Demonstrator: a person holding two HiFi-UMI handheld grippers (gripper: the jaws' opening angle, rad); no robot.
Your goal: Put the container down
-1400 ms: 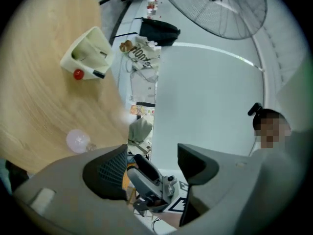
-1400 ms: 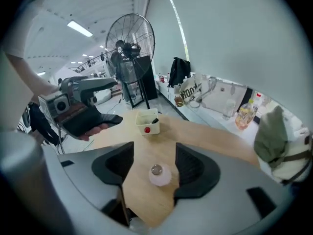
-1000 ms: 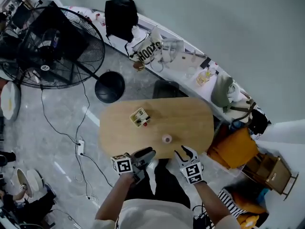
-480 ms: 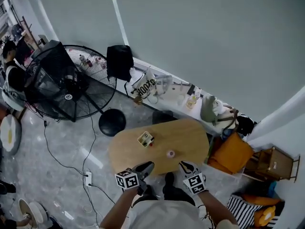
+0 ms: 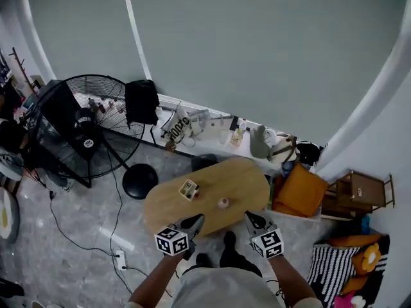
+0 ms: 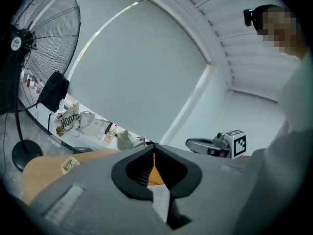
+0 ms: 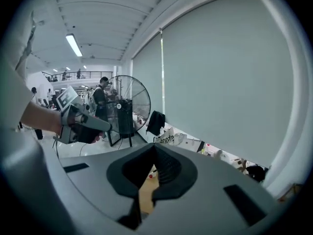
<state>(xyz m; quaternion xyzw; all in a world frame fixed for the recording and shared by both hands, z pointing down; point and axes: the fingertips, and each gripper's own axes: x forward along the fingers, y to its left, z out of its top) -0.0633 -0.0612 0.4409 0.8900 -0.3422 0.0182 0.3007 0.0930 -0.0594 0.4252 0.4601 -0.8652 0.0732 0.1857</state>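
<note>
Grey plastic jaws meet tip to tip on the left gripper (image 6: pixel 154 148). They have just been closing, and its own view shows nothing between them, only a sliver of tabletop behind the gap. The right gripper (image 7: pixel 155 149) is the same: its jaws have just been closing, they are now pressed together, and they are empty. In the head view both tools sit in front of the person's body at the near edge of the table, pointing across it and touching nothing. Each gripper's camera also catches the other one hanging in the air beside it.

Beyond them is the oval wooden table (image 5: pixel 247 178). Just ahead of the grippers, between their two lines, a small pinkish round pot (image 5: pixel 223 203) stands upright on the wood. It is too small to show whether it has a lid. Further out, towards the left end, is a cream box (image 5: pixel 188 189), also resting flat. Because it is closer to the jaws, the pot is probably the container the task means, though I cannot be sure.

Either way, nothing is being carried and both candidates rest on the table, apart from the jaws. Setting the container down therefore looks finished, with the release complete and both grippers shut and empty, and nothing of the task appears to be left.

Past the table are a standing fan (image 5: pixel 83 124) and a cluttered ledge along the wall.
</note>
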